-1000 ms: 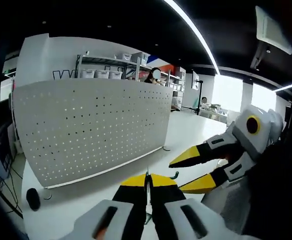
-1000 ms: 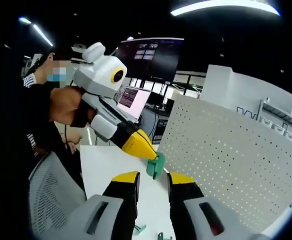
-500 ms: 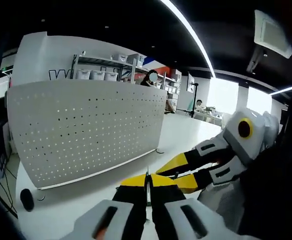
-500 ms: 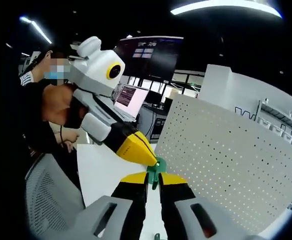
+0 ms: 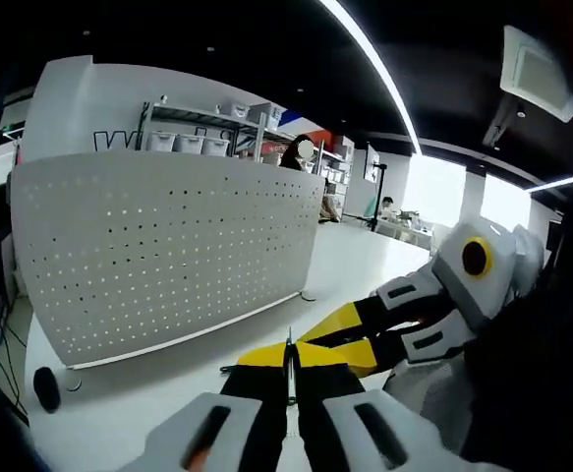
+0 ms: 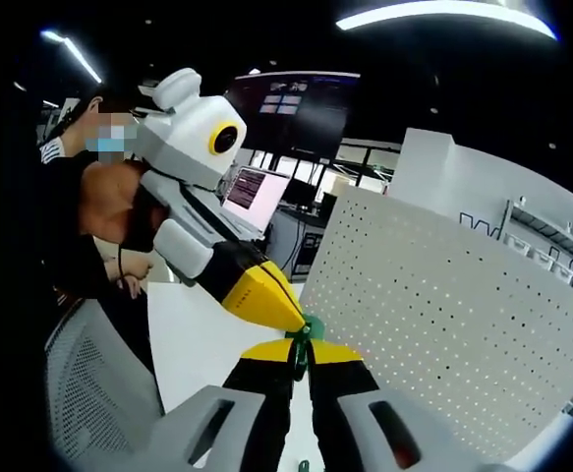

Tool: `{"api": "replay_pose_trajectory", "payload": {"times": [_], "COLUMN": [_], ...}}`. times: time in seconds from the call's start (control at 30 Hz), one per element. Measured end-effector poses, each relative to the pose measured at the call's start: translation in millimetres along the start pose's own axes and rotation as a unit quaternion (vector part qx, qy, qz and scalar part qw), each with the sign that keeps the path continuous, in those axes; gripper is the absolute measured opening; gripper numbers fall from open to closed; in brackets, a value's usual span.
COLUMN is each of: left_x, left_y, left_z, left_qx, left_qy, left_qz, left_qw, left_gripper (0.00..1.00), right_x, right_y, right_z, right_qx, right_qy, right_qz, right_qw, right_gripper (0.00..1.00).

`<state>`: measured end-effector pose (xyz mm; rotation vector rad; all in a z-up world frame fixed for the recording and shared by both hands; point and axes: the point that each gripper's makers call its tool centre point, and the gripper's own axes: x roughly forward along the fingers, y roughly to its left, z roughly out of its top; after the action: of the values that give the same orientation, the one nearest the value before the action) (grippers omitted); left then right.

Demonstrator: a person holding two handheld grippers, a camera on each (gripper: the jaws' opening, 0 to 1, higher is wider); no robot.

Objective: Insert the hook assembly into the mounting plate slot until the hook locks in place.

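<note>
Hook assembly [image 6: 306,337], the small green plastic piece, sits right at the tips of both tools in my right gripper view, held up in the air above the white table [image 6: 193,339] and in front of the perforated mounting plate [image 6: 443,324]. My right gripper [image 6: 300,356] has its yellow-tipped jaws pressed in on the lower part of the green piece, pinching it between them. The left gripper [image 6: 284,317] comes in from the left of that view, its yellow tip meeting the same piece from above; from there I cannot see its jaw gap. In the left gripper view, the left gripper [image 5: 289,356] shows its two jaws drawn together with only a thin sliver between them, and something slim stands in that sliver, too small for me to name. The right gripper [image 5: 340,332] enters that view from the right, its yellow jaws close together and reaching to just beside my left tips. The mounting plate [image 5: 168,251] stands upright on the table [image 5: 119,413] beyond both tools, apart from the hook. A person's hand [image 6: 119,211] grips the left tool's handle.
</note>
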<state>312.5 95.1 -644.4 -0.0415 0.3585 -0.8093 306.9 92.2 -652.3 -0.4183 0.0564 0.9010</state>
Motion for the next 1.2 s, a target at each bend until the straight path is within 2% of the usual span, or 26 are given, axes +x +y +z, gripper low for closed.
{"api": "replay_pose_trajectory", "payload": {"times": [0.53,0.77,0.93,1.03,1.2], "left_x": [-2.4,-1.7,-1.3,-0.9,-2.4], "left_y": [-3.0,-5.6,-6.9,-8.7,-9.1], "left_z": [1.4,4.6,4.9,2.9,6.1], "left_qx": [0.0,-0.012,0.01,0.015,0.016], "left_qy": [0.002,-0.011,-0.015,-0.012,-0.03], "left_qz": [0.002,-0.005,-0.009,-0.013,-0.016], "left_qw": [1.0,0.9999,0.9998,0.9997,0.9993], "left_gripper": [0.01,0.01,0.02,0.05,0.14], "right_x": [-0.4,-3.7,-3.9,-4.3,-5.4], "right_y": [-0.1,-3.2,-4.2,-4.8,-7.7], "right_z": [0.9,2.8,3.1,4.0,3.1], "right_qx": [0.014,0.02,0.025,0.025,0.027], "right_qy": [-0.005,-0.004,-0.002,-0.003,-0.003], "right_qz": [0.001,-0.003,-0.004,-0.005,-0.01], "right_qw": [0.9999,0.9998,0.9997,0.9997,0.9996], "right_gripper": [0.01,0.01,0.0,0.0,0.0]}}
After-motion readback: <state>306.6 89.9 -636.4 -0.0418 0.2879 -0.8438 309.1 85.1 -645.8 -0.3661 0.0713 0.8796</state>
